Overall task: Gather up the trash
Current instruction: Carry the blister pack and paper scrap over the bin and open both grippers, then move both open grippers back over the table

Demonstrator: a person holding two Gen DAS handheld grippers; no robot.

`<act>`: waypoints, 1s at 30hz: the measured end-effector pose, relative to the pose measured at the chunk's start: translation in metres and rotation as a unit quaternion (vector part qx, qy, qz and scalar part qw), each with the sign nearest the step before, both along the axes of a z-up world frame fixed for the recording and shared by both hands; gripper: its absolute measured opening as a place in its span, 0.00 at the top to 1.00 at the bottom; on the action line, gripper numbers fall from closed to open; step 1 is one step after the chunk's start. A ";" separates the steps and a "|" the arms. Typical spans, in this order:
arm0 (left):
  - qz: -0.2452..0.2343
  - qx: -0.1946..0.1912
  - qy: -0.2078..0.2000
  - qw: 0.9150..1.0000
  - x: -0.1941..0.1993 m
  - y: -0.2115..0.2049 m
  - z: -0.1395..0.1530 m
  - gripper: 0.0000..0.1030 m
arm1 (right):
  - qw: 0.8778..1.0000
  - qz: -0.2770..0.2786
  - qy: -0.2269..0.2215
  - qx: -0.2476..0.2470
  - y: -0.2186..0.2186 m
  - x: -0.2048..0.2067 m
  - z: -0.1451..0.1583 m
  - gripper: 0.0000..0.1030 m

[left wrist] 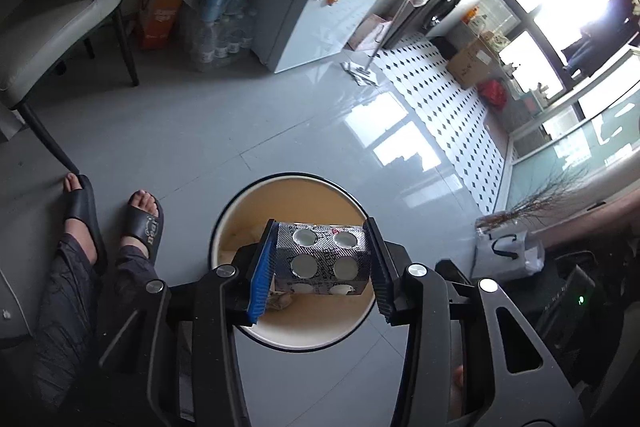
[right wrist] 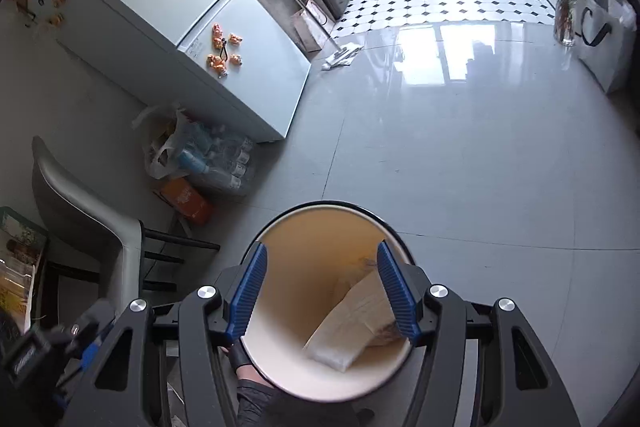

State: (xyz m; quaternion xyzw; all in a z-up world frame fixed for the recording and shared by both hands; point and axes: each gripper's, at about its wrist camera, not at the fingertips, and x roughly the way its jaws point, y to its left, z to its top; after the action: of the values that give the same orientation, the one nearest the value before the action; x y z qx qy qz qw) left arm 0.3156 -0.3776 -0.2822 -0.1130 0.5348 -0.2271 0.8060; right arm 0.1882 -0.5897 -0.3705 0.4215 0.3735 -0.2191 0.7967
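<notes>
Right now I am holding an empty pill pack (left wrist: 322, 259) in my left hand-held gripper (left wrist: 320, 267). It is a shiny silver sheet with round holes where the pills were. The two pads are pressing on its short sides, about half open, so it is not slipping out. I am keeping it right over the trash bin (left wrist: 224, 227), because that is where trash is going. If I let go here, I think it should fall straight in.

My right hand-held gripper (right wrist: 322, 291) is hanging over the same bin (right wrist: 280, 227). Its blue pads are standing wide apart and nothing is between them. Below them, a pale flat wrapper (right wrist: 348, 323) is lying inside the bin, leaning on the wall.

The bin is standing on the grey floor (right wrist: 460, 167), open at the top, so both hands are reaching it easily. My feet in black sandals (left wrist: 146, 223) are resting just beside it. A chair (left wrist: 68, 23) and a fridge (right wrist: 224, 39) are standing farther away.
</notes>
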 end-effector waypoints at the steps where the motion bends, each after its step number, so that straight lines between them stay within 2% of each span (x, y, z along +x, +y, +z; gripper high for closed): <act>1: -0.001 -0.004 0.002 1.000 -0.001 -0.003 -0.001 0.57 | 1.000 -0.006 0.002 0.003 -0.002 -0.008 0.001 0.43; 2: -0.003 -0.010 0.004 1.000 -0.002 -0.006 -0.001 0.51 | 1.000 -0.011 0.006 0.005 -0.003 -0.016 0.002 0.42; 3: -0.006 -0.016 0.006 1.000 -0.003 -0.009 0.000 0.38 | 1.000 -0.018 0.008 0.008 -0.005 -0.025 0.004 0.42; 5: -0.012 -0.041 0.009 0.999 -0.009 -0.012 0.006 0.26 | 1.000 -0.025 0.007 0.010 -0.009 -0.039 0.009 0.42; 7: -0.014 -0.056 0.012 0.998 -0.016 -0.013 0.015 0.24 | 1.000 -0.028 0.002 0.004 -0.011 -0.047 0.019 0.42; 12: 0.026 -0.077 -0.004 0.997 -0.038 -0.011 0.050 0.07 | 0.999 -0.034 -0.025 0.000 -0.011 -0.057 0.049 0.41; 16: 0.031 -0.082 -0.009 0.996 -0.053 -0.008 0.070 0.07 | 0.998 -0.036 -0.044 -0.004 -0.008 -0.064 0.074 0.35; 21: 0.062 -0.094 -0.026 0.993 -0.063 0.020 0.107 0.07 | 0.997 -0.037 -0.068 -0.017 0.000 -0.083 0.112 0.27; 27: 0.048 -0.104 -0.074 0.991 -0.085 0.048 0.164 0.06 | 0.995 -0.016 -0.097 -0.025 0.023 -0.092 0.155 0.24; 30: 0.035 -0.093 -0.097 0.990 -0.095 0.069 0.189 0.06 | 0.992 -0.002 -0.119 -0.035 0.040 -0.093 0.180 0.22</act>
State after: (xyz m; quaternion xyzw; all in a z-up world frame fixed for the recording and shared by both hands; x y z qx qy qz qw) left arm 0.2205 -0.3087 -0.0932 -0.1839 0.4263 -0.2573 0.8475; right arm 0.0951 -0.5501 -0.1909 0.4173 0.2677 -0.1818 0.8492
